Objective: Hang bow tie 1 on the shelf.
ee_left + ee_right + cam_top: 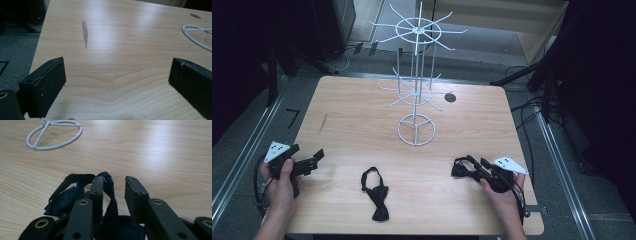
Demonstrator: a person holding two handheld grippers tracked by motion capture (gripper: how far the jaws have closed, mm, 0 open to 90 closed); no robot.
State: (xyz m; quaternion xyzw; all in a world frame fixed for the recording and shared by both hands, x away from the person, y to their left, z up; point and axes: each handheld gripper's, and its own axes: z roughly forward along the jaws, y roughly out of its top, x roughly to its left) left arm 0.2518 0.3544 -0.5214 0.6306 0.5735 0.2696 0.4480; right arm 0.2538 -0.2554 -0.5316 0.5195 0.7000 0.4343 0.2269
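Right claw (113, 183), jaws narrowed with a gap still showing beside the dark navy fabric bow tie (75, 195) crumpled between them, sits at the light wooden worktop's (362, 110) four o'clock.

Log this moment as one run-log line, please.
left gripper: open, idle over table | right gripper: around dark bow tie, gap visible | second bow tie: untouched | white wire rack: empty

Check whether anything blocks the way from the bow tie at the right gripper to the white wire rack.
Nothing visible does. The dark bow tie lies at the right gripper, part of its fabric between the jaws, and bare table runs from there to the white wire rack. The second bow tie lies off to the side.
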